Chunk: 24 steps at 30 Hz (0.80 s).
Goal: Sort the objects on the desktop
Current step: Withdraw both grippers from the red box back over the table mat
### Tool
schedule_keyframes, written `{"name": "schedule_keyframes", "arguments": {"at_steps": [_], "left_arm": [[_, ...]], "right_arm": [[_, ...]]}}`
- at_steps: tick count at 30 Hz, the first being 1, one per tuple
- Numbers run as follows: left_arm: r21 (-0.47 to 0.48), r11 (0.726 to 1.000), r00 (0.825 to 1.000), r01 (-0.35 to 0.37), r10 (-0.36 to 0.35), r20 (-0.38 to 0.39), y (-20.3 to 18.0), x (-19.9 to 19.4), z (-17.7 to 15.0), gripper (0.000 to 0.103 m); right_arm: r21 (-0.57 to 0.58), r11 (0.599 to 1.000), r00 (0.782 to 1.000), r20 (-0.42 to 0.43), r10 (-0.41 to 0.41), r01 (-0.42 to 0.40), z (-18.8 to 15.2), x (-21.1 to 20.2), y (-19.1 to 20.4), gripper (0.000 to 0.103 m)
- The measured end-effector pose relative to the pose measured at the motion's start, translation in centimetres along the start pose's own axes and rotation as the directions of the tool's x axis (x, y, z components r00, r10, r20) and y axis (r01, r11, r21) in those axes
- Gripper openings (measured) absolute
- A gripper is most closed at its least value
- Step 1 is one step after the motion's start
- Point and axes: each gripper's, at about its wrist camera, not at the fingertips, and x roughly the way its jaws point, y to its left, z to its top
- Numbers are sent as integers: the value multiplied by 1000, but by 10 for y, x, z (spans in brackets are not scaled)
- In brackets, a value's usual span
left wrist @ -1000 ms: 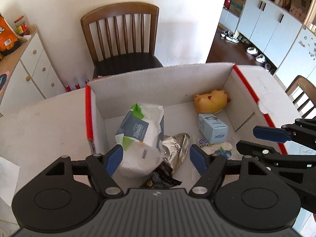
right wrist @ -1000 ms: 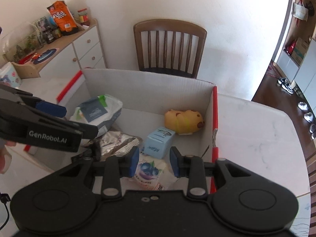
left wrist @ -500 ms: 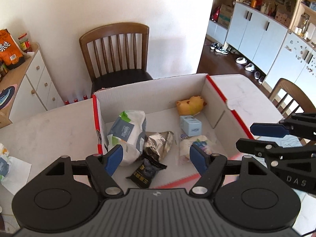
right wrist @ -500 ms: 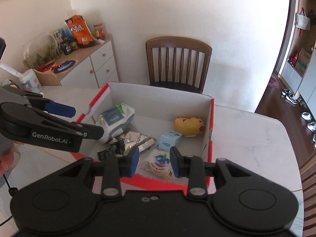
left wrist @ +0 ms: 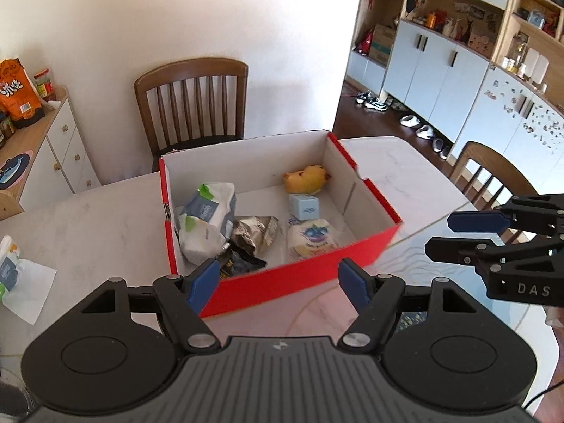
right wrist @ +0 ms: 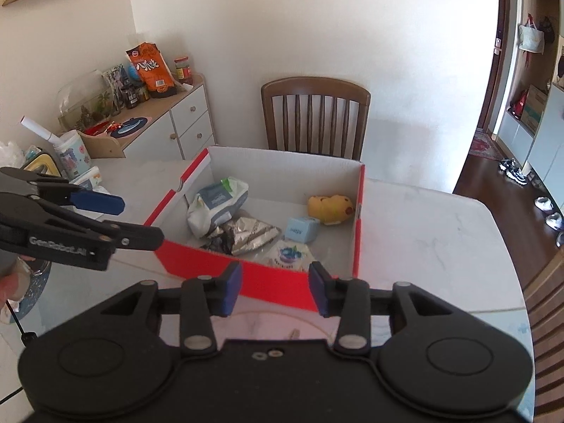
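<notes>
Tabletop (left wrist: 88, 211); both grippers open, empty.

The box (left wrist: 282, 282) sits on the counter (left wrist: 88, 218), before the chair (left wrist: 192, 105). Inside it, the wipes pack (left wrist: 208, 208) lies left, the toy (left wrist: 306, 183) at the back right.

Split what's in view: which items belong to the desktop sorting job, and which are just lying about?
Job:
red box
wipes pack
foil wrapper
blue carton
blueberry packet
yellow toy
left tool, right tool, both empty

Lying about:
chair
orange snack bag
sideboard
shoes
</notes>
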Motion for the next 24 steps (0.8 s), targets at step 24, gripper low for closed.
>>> {"name": "schedule_keyframes", "arguments": {"at_steps": [24], "left_arm": [[16,998,997,54,-55,45,-36,-52,-102,84]], "right_arm": [[54,998,1000,22,-20,18,-95,-49,-2,74]]}}
